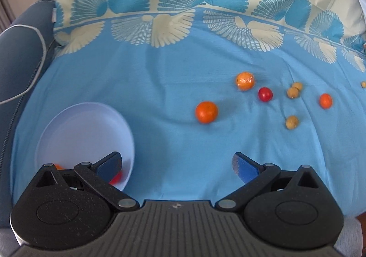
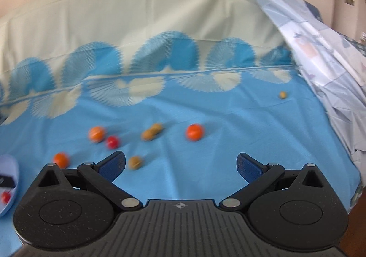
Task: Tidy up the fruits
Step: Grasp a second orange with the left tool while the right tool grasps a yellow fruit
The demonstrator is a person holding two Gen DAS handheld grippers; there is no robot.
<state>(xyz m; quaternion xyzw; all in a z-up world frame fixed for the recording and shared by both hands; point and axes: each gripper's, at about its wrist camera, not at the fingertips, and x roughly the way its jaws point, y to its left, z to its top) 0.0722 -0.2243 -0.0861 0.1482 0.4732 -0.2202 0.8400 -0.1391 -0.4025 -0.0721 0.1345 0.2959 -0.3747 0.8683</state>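
Observation:
Fruits lie loose on a blue cloth [image 1: 160, 87]: an orange [image 1: 206, 112], a wrapped orange [image 1: 245, 81], a red tomato [image 1: 265, 94], a small orange [image 1: 325, 101] and tan longans [image 1: 292, 122]. A white bowl [image 1: 75, 128] at the left holds red and orange fruit, partly hidden behind my left gripper [image 1: 177, 165], which is open and empty beside the bowl's right rim. My right gripper [image 2: 180, 164] is open and empty, above the cloth in front of a longan [image 2: 135, 162] and an orange [image 2: 194, 132].
A blue cushioned armrest [image 1: 20, 51] borders the left. A pale crumpled sheet [image 2: 324, 51] drapes at the right. A lone longan [image 2: 283, 95] lies far right. The bowl's edge [image 2: 14, 170] shows at the right wrist view's left.

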